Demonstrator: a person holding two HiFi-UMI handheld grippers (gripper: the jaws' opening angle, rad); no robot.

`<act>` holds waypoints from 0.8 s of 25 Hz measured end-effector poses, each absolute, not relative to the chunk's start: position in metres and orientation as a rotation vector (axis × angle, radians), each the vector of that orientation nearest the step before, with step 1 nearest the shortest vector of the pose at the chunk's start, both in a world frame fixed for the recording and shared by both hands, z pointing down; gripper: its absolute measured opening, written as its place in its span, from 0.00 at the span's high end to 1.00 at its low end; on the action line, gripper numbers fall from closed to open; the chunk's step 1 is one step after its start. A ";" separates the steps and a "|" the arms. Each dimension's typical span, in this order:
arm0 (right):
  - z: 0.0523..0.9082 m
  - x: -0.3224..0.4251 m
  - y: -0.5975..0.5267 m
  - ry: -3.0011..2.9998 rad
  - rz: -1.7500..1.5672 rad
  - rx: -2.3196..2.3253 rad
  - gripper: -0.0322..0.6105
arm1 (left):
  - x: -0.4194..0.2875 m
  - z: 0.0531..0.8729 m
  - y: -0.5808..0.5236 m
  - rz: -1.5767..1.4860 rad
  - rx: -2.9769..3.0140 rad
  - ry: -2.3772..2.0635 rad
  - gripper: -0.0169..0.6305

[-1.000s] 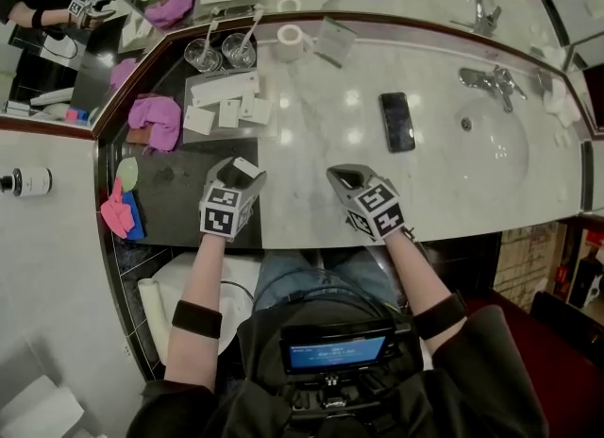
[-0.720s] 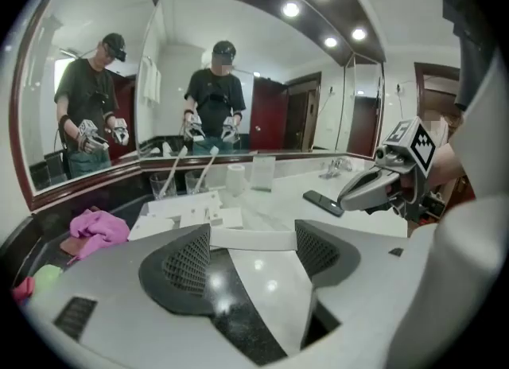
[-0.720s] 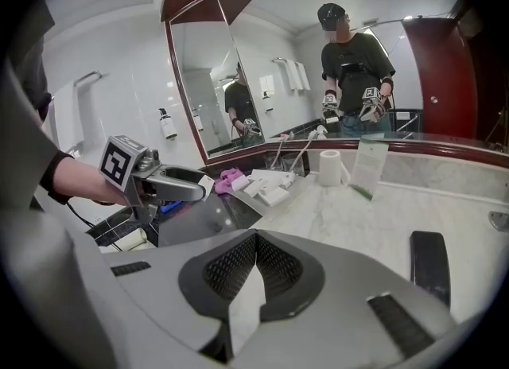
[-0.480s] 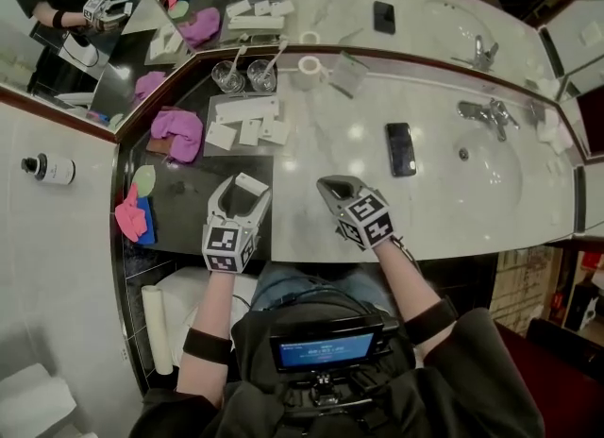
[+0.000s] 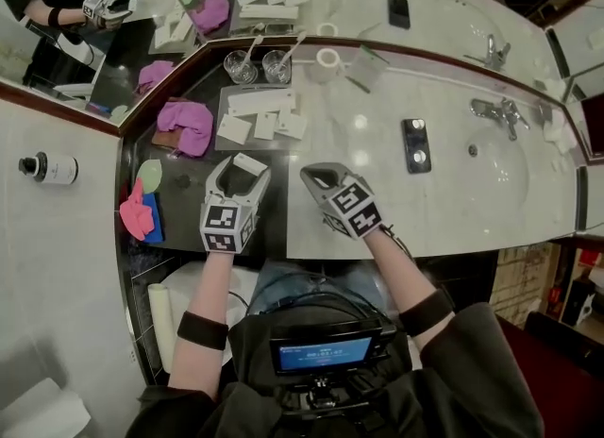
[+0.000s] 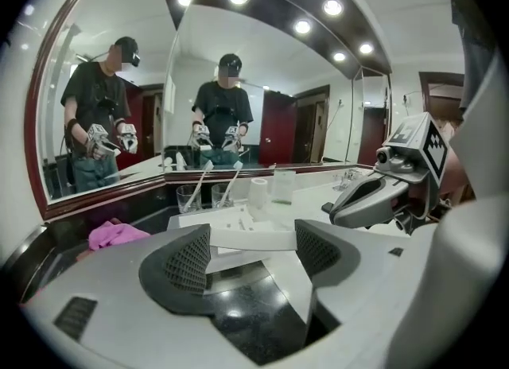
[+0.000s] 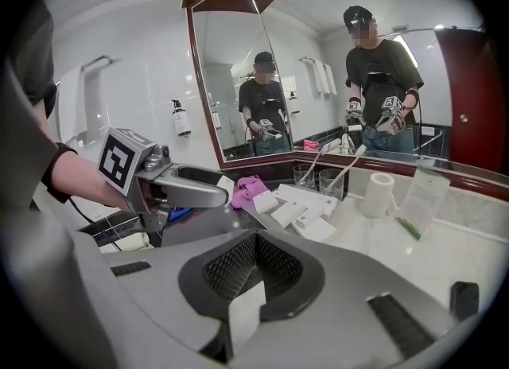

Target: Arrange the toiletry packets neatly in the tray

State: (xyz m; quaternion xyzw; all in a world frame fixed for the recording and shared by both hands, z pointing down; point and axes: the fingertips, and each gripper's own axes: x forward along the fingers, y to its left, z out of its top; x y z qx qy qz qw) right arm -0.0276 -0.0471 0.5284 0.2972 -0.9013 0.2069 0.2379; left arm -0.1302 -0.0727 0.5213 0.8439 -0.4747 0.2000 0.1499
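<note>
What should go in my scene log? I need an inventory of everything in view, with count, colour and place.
tray: one, grey, on the dark counter section near the mirror
packets: at least four, white, in the tray
glasses: two, clear, a toothbrush in each, behind the tray
paper roll: one, white, right of the glasses
pink cloth: one, pink, left of the tray
phone: one, black, on the marble counter
basin: one, white, far right
tap: one, chrome, behind the basin
bottle: one, white with black cap, on the left wall
left gripper: one, grey, closed on a held packet, white
right gripper: one, grey, shut, empty
</note>
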 end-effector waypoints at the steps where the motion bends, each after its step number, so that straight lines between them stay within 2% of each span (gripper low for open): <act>1: 0.531 -0.034 -0.051 -2.467 0.566 0.810 0.95 | -0.133 0.523 -0.080 0.581 2.425 -1.363 0.46; 11: 0.554 -0.090 -0.109 -2.422 0.574 0.800 0.95 | -0.164 0.558 -0.165 0.630 2.407 -1.348 0.46; 20: 0.575 -0.101 -0.157 -2.380 0.587 0.827 0.95 | -0.162 0.586 -0.217 0.675 2.399 -1.308 0.46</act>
